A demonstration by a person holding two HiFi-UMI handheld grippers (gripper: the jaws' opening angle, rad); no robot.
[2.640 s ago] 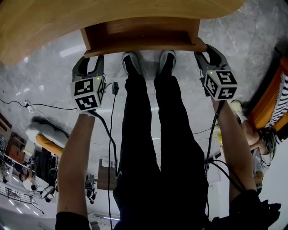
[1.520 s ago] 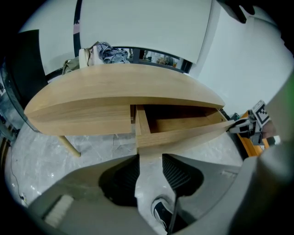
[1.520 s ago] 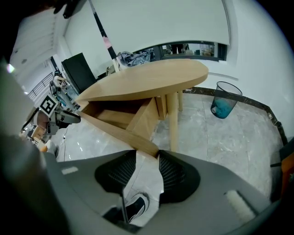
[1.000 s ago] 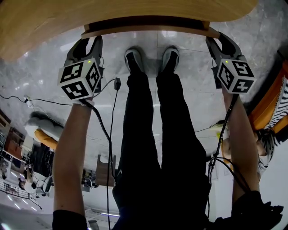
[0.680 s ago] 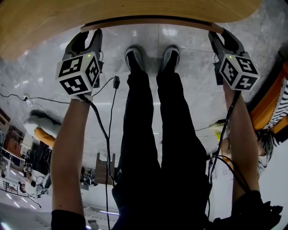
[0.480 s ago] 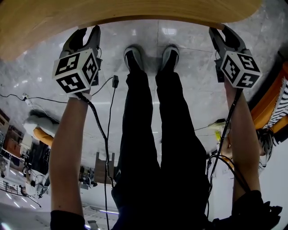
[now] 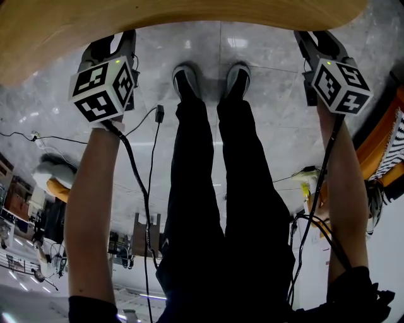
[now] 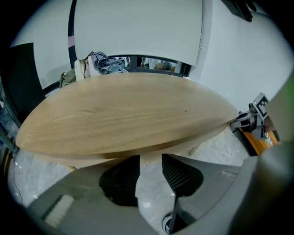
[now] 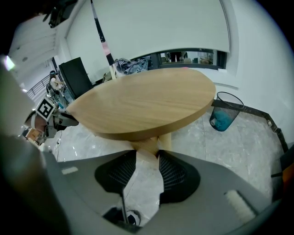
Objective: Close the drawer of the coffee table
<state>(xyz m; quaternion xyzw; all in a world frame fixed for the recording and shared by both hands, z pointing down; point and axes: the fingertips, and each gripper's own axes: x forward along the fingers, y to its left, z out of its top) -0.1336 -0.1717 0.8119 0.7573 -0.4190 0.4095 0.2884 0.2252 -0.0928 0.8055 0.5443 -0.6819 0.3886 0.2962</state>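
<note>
Light oval wooden coffee table top [image 7: 189,16] fills upper head view. Drawer not visible in any view; judged pushed in under near rim, between grippers. Left gripper [image 8: 149,158]: jaws partway apart, nothing between, tips just short of rim. Right gripper [image 9: 147,156]: same, partway apart, empty. Risk: drawer not fully seated, may roll back out with no push on it. Risk: tips knock rim on pull-back, being so close under it. Black cable [image 7: 136,183] trails beside black-trousered legs [image 7: 221,189]; could snag.
</note>
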